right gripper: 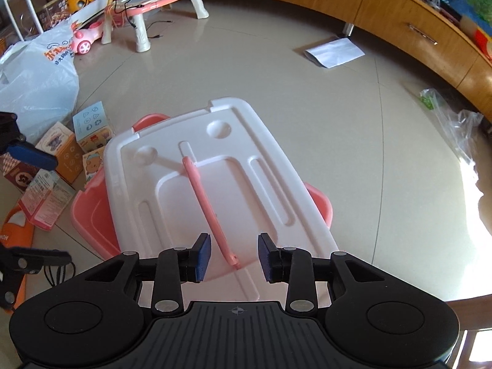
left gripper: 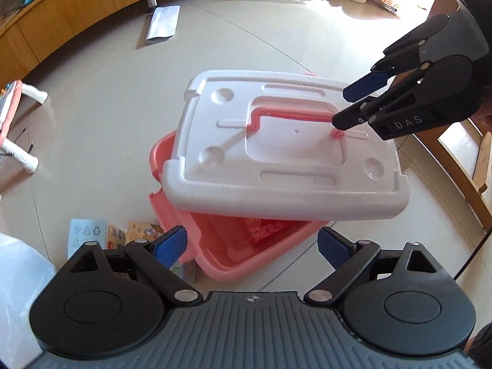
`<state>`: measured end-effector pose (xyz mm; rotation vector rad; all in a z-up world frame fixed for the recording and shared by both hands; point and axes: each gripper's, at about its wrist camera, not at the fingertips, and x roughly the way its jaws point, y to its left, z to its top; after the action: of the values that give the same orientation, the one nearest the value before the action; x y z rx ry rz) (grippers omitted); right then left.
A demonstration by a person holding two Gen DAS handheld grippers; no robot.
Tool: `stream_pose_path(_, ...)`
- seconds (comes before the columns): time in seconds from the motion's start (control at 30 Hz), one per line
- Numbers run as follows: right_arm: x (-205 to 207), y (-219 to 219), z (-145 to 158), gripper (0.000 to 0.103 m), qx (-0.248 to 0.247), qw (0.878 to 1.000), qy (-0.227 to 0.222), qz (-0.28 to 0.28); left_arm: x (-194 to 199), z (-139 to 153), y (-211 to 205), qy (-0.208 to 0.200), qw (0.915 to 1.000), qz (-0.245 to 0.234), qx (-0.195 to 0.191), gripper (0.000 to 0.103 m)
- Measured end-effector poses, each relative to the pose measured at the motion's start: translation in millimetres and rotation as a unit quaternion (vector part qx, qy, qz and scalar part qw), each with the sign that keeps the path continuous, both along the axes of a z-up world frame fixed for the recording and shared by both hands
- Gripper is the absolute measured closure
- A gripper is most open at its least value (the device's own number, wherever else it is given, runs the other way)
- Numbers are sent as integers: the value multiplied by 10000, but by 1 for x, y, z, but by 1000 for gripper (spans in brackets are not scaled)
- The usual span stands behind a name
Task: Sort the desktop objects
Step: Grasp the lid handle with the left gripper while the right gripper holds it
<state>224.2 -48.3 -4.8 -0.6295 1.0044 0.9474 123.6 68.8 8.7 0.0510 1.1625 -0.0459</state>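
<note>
A pink storage box (left gripper: 227, 264) (right gripper: 89, 215) stands on the floor with its white lid (left gripper: 276, 184) (right gripper: 240, 129) lying askew across the top, leaving the near corner uncovered. A red item (left gripper: 264, 230) shows inside. A pink handle (left gripper: 292, 113) (right gripper: 203, 196) lies flat in the lid's recess. My right gripper (right gripper: 235, 256) (left gripper: 343, 107) is open just above the lid, its blue pads (right gripper: 203, 258) on either side of the handle's near end without touching it. My left gripper (left gripper: 252, 249) (right gripper: 60, 209) hangs wide open over the box's uncovered corner, holding nothing.
Several small cartons (right gripper: 64, 150) (left gripper: 89, 233) lie on the floor left of the box, beside a white plastic bag (right gripper: 40, 77). A white paper (right gripper: 333, 52) lies near the wooden cabinet (right gripper: 399, 24). A toy table (right gripper: 153, 3) and a clear bag (right gripper: 455, 123) sit farther off.
</note>
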Motion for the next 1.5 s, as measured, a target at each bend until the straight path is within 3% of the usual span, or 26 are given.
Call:
stream_pose_path(0.37, -6, -13, -1, 72, 40, 9998, 95, -157, 30, -8, -1, 65, 9930, -1133, 315, 9)
stream_pose_path(0.67, -6, -14, -5, 72, 97, 9994, 244, -211, 42, -21, 3, 43, 9911, -1307, 231, 10)
stream_pose_path(1.07, -6, -16, -14, 72, 18, 9992, 287, -271, 65, -29, -6, -268, 9792, -2004, 177, 13)
stream_pose_path(1.3, -4, -14, -20, 72, -17, 9993, 241, -301, 87, -36, -2, -292, 9780, -2063, 78, 41)
stream_pose_path(1.4, -3, -12, -23, 73, -16, 9991, 282, -305, 95, -37, -2, -367, 9784, -2036, 40, 42)
stream_pose_path(1.5, 0, -10, -26, 82, -63, 9988, 371, -322, 99, -39, -4, -462, 9761, -2124, 66, 45)
